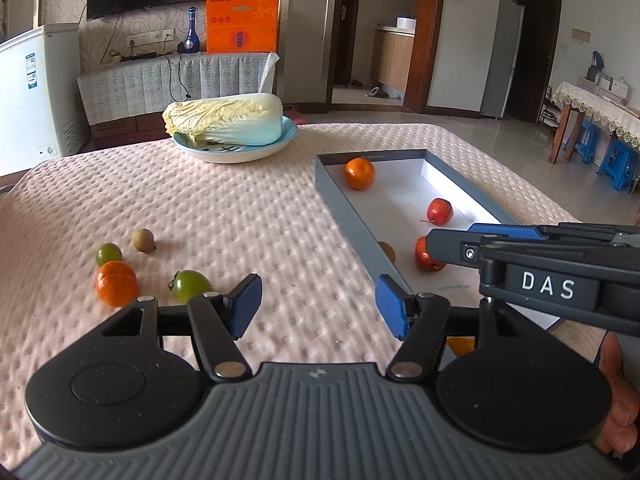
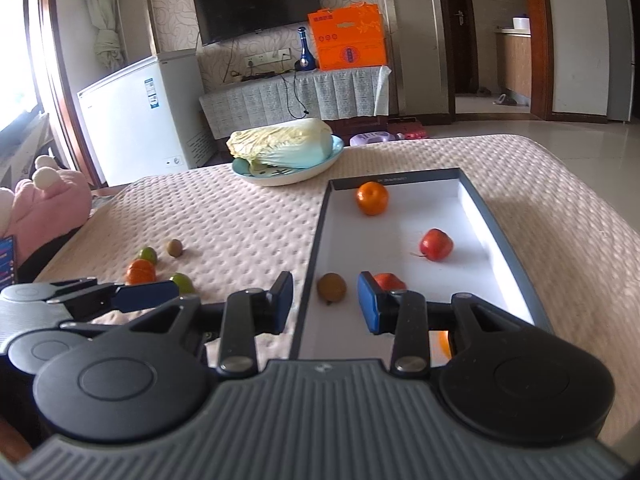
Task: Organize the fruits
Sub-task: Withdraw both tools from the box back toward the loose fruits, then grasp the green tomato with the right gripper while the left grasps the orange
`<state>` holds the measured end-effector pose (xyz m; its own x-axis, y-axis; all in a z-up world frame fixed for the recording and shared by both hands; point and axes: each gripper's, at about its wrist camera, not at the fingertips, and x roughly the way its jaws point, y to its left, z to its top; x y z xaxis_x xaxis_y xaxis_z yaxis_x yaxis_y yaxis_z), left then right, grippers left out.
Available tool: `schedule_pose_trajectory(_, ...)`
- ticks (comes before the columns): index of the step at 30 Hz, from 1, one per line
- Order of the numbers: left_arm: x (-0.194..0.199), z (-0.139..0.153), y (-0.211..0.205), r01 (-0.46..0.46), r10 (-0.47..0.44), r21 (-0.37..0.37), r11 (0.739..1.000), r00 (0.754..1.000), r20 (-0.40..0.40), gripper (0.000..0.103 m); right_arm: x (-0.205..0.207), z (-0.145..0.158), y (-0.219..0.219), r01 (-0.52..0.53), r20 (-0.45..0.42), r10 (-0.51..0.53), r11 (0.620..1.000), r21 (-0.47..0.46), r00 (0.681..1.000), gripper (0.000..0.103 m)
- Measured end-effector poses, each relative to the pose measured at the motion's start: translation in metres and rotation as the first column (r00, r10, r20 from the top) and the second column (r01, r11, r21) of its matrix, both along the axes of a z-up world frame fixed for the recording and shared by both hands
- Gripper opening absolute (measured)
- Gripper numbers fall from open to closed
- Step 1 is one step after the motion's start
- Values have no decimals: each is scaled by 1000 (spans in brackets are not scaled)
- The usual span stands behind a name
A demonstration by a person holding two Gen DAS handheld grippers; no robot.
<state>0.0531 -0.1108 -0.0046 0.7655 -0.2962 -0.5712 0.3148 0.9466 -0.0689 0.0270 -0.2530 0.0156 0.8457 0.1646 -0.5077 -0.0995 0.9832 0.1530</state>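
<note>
Fruit still lay loose left of the grey box, and we judged our left gripper, spread and holding nothing, nearer the green tomato than the right gripper, likewise spread.

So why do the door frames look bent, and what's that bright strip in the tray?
Left wrist view: fisheye curves the edges; daylight glares off the tray's inner wall. Right wrist view: same bending, window overexposed, gripper body near the lens soft.
</note>
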Motion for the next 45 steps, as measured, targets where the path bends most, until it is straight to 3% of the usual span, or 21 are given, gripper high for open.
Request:
schedule_pose_trajectory(14,4,-4,60,-122,122,23,992,992,-8,68,6,-1,40,-100,11,100,995,6,995,38)
schedule_pose_trajectory(24,9,-6,114,-282,282,35,959,959,-4,68,16,-13,89,-219,-13,218,974,-52,976,38)
schedule_pose_trajectory(30,9,-7,130,-310,310,12,951,951,-16,68,30,-26,119,-280,-35,278,957,-72,960,38)
schedule_pose_trajectory(32,11,-10,136,-322,322,11,947,946,-27,68,36,-31,128,-291,-46,288,953,-80,957,32)
schedule_pose_trajectory(45,15,-17,160,-357,355,-24,934,933,-53,68,72,-51,146,-280,-101,271,956,-87,957,35)
